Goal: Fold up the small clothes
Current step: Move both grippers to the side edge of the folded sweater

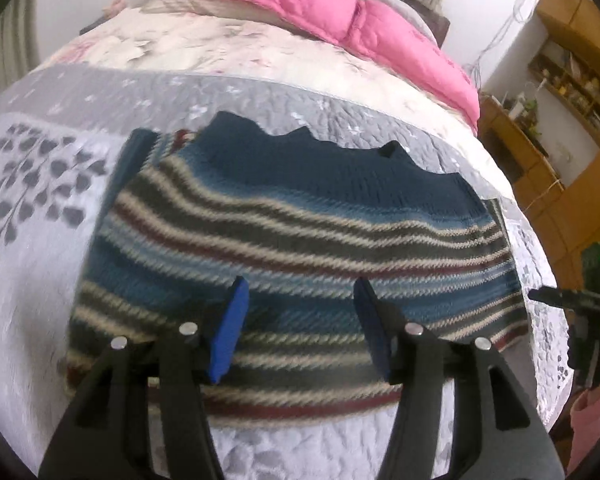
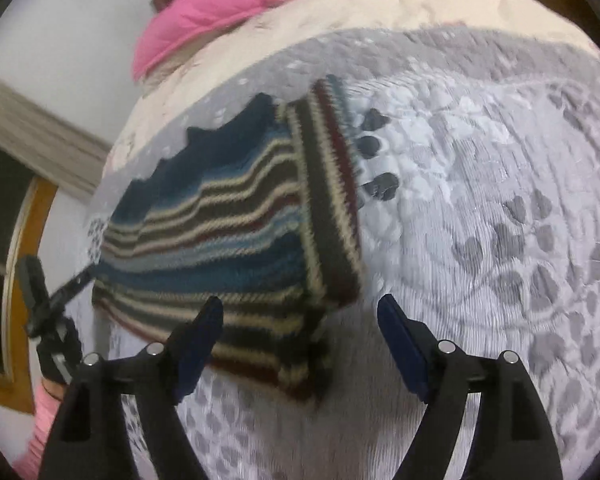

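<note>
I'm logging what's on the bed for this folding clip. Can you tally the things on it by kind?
Striped knitted garment: 1
Pink padded quilt: 1
Grey leaf-patterned bedspread: 1
Total: 3

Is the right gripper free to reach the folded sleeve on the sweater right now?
Probably yes. The right gripper is open and empty, and the striped sleeve lies folded over the sweater just ahead of it, with nothing in between.
</note>
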Tool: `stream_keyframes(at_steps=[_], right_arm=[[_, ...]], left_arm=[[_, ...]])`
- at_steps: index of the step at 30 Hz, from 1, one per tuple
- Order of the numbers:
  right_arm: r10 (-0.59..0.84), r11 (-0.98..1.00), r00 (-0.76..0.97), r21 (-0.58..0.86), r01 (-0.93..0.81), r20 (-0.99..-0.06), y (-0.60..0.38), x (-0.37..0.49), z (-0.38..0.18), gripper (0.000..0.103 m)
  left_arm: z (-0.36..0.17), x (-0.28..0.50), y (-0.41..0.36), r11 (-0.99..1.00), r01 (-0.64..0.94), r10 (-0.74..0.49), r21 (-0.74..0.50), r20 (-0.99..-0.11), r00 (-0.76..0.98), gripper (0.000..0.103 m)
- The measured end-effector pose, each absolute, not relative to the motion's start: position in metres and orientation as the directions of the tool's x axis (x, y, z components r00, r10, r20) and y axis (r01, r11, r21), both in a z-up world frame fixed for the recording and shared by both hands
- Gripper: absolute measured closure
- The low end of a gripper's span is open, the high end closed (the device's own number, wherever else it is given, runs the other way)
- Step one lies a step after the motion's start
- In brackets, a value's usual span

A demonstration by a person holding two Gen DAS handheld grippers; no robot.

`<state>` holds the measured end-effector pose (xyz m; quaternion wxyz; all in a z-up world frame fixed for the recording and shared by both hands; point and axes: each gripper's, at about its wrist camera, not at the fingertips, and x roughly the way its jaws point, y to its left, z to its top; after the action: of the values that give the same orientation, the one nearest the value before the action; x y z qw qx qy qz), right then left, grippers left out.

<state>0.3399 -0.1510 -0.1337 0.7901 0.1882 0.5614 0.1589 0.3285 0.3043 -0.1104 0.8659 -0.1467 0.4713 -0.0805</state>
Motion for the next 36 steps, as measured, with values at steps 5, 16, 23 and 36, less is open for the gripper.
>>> stream_keyframes(at_steps=[5, 16, 23, 36], right_arm=[[0.481, 0.866, 0.281, 0.499, -0.009, -0.83, -0.149, 0.362, -0.157, 0.023], [0.5, 0.857, 0.278, 0.515, -0.021, -0.82, -0.14, 0.375, -0.168, 0.065], [0.489, 0.861, 0.293, 0.509, -0.006, -0.822, -0.143, 0.37, -0.175, 0.067], [0.508, 0.843, 0.299, 0.538, 0.021, -0.808, -0.138, 0.37, -0.157, 0.07]], left_arm=[[-0.127, 0.352, 0.304, 0.942, -0.029, -0.274, -0.335, -0.813, 0.513, 0.049], [-0.151, 0.359, 0.311, 0.941, -0.026, -0.286, -0.338, -0.834, 0.472, 0.048], [-0.159, 0.36, 0.32, 0.918, -0.019, -0.342, -0.397, -0.812, 0.472, 0.048], [-0.153, 0.359, 0.32, 0.91, -0.032, -0.349, -0.413, -0.806, 0.478, 0.048]])
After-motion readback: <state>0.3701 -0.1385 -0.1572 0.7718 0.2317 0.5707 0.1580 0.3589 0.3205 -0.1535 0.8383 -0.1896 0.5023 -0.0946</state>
